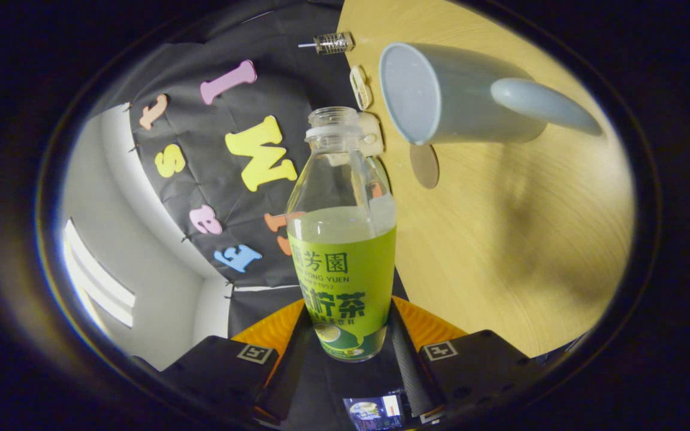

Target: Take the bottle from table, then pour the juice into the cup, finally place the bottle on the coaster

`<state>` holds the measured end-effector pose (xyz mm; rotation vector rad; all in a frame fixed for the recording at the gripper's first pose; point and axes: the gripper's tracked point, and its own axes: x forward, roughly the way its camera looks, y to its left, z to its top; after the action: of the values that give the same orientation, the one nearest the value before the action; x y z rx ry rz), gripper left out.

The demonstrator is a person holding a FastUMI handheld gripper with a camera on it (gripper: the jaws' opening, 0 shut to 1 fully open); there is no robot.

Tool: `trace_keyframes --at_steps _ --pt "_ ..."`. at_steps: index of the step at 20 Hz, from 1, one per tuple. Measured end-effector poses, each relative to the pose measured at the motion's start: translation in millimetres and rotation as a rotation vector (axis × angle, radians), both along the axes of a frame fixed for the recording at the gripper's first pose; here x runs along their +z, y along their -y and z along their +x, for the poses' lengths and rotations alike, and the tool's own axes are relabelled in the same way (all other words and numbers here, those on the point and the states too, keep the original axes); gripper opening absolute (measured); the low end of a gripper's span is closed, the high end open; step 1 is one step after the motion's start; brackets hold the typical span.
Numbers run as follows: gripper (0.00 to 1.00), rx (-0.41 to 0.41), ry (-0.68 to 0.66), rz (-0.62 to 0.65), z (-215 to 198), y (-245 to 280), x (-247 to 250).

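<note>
Two black jaws clench the uncapped, green-labelled clear juice bottle (342,239), its mouth near the pale grey-blue cup (459,96) on the wooden counter (501,251).

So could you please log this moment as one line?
claw: shut on bottle | bottle: uncapped, tilted toward cup | juice: none leaving yet | coaster: bare

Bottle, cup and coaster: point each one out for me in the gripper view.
Juice bottle (345,281): gripper view, on its green label, held between the claw's fingers.
Grey cup (471,102): gripper view, on its outer wall.
Round coaster (424,166): gripper view, on its flat top.
</note>
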<state>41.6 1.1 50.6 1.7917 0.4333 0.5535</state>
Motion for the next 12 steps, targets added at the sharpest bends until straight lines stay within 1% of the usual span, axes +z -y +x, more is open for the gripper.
trace_keyframes --at_steps 4,6,12 --pt "0.76 -0.003 0.000 0.032 -0.2 1.5 5.7" --pt "0.76 -0.017 -0.015 0.052 2.8 4.9 5.7" --pt "0.76 -0.027 -0.014 0.063 1.5 5.4 9.9"
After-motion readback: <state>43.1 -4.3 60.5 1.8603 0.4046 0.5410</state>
